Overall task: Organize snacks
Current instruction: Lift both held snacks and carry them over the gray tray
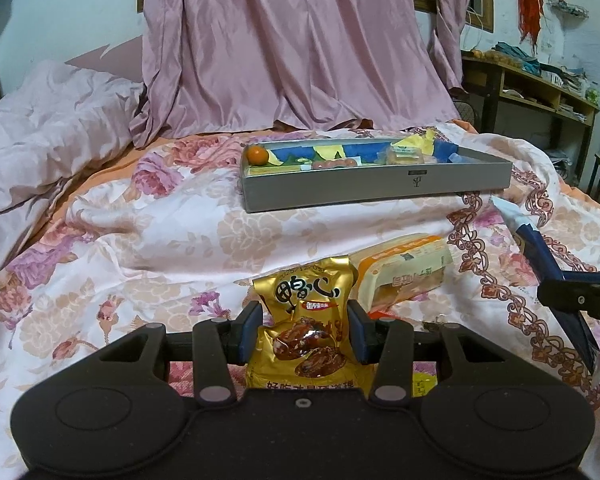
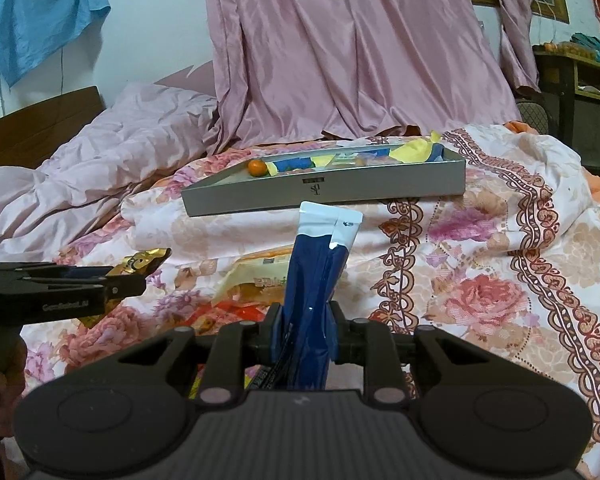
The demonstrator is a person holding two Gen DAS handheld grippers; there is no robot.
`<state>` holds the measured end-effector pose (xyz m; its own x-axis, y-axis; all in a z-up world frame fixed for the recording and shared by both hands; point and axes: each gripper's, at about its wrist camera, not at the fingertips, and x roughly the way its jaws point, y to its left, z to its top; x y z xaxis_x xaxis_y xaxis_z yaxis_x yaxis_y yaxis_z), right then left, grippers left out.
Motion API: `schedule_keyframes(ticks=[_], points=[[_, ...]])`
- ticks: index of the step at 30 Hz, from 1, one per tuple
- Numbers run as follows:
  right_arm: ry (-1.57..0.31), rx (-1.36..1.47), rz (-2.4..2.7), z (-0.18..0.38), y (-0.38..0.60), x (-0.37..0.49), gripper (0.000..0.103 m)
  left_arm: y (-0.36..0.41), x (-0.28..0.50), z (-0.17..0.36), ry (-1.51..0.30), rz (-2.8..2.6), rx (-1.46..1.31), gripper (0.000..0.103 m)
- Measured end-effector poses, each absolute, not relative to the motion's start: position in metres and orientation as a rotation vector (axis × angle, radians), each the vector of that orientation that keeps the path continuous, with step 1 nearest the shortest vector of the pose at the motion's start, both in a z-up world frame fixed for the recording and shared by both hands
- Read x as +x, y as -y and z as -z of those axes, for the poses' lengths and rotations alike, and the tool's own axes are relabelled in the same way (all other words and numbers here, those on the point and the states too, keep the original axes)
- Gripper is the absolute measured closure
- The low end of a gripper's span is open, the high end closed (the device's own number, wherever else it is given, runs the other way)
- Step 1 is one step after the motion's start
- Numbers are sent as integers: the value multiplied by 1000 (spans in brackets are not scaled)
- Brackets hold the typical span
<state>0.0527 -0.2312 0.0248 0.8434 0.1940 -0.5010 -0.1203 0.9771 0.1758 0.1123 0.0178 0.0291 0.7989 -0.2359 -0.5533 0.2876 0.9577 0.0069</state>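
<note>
With the left gripper (image 1: pixel 306 332) pinching the crinkly gold foil snack packet (image 1: pixel 306 336) and the right gripper (image 2: pixel 304 336) pinching the dark blue plastic pouch (image 2: pixel 316 280), each is best lifted over the shallow grey cardboard tray's (image 1: pixel 380 188) wall before release.

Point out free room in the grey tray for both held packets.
The shallow grey cardboard tray looks bare only around the small orange fruit at its left end. Middle and right are crowded with blue and yellow wrappers. The floral bedspread left of the tray is open.
</note>
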Motion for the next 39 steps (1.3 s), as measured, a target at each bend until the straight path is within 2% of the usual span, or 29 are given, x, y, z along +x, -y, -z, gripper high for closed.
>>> schedule_keyframes(ticks=[13,28,39], points=[[-483,158,-174,-47,238,78,78,-8,143,-47,-542,317,63,56],[-344,67,-127,-117,259,191,77,26,252,-111,-391,350,34,56],[-475,104,-47,-97,293,286,77,44,343,-83,-479,300,-4,56]])
